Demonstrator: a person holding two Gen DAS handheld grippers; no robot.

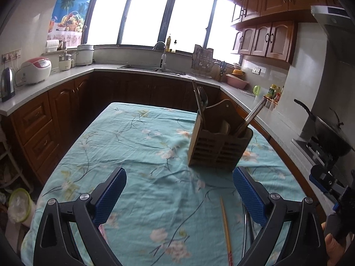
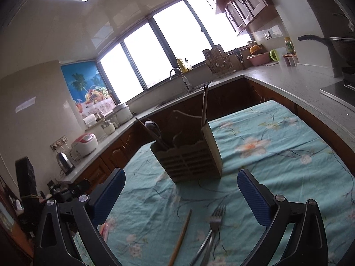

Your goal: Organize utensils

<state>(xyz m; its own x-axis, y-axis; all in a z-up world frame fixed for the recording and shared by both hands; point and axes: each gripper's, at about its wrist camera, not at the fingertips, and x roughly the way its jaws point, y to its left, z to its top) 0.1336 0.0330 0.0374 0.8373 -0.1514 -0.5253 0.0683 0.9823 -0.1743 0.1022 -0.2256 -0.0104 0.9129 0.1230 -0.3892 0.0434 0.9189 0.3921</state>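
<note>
A wooden utensil caddy [image 1: 218, 143] stands on the floral teal tablecloth [image 1: 137, 146] with a fork, chopsticks and a metal handle sticking out of it. It also shows in the right wrist view [image 2: 188, 155]. My left gripper [image 1: 179, 190] is open and empty, low over the cloth in front of the caddy. A wooden chopstick [image 1: 225, 228] and metal utensils [image 1: 246, 232] lie near its right finger. My right gripper [image 2: 180, 190] is open and empty; a fork [image 2: 214, 226] and a chopstick [image 2: 180, 237] lie on the cloth between its fingers.
Counters wrap around the table: a kettle [image 1: 6, 84] and rice cooker [image 1: 36, 69] at left, a sink [image 1: 150, 67] at the back, a wok on the stove [image 1: 326, 130] at right. The right gripper shows at the right edge of the left wrist view [image 1: 328, 181].
</note>
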